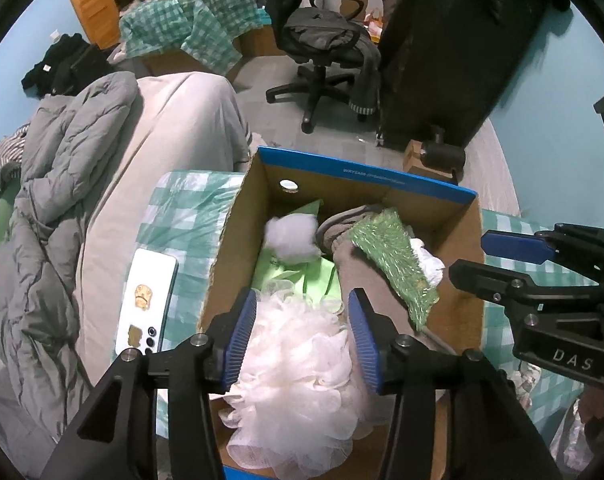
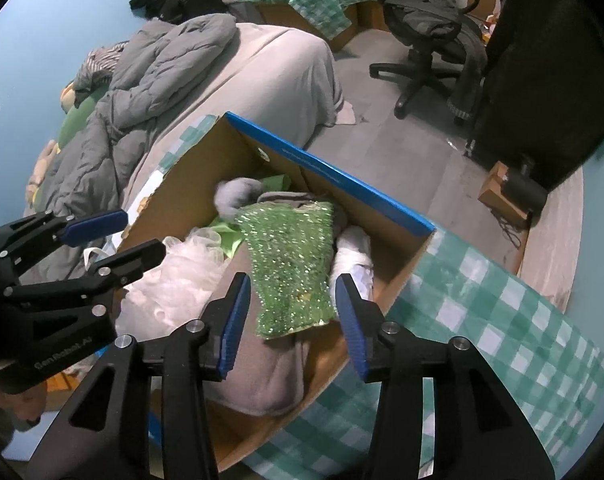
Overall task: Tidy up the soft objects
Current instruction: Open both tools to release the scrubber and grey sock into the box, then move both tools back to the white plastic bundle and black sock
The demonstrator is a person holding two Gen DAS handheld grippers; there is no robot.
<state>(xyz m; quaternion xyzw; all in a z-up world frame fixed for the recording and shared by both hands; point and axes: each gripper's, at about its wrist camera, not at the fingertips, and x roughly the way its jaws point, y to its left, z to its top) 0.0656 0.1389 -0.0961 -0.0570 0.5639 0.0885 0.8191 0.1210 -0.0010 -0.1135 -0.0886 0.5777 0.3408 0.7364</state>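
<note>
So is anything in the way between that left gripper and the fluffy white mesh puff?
Nothing visible. The left gripper is right over the white mesh puff inside the cardboard box, its fingers either side of it, apparently not pressing it.

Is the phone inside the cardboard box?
No, the phone lies outside the cardboard box, on the checked cloth beside its left wall.

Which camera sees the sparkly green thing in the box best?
The right wrist view: the green sequined cloth lies whole and centred there, just beyond the open jaws. In the left wrist view it appears off to the right, smaller and at an angle, inside the cardboard box.
</note>
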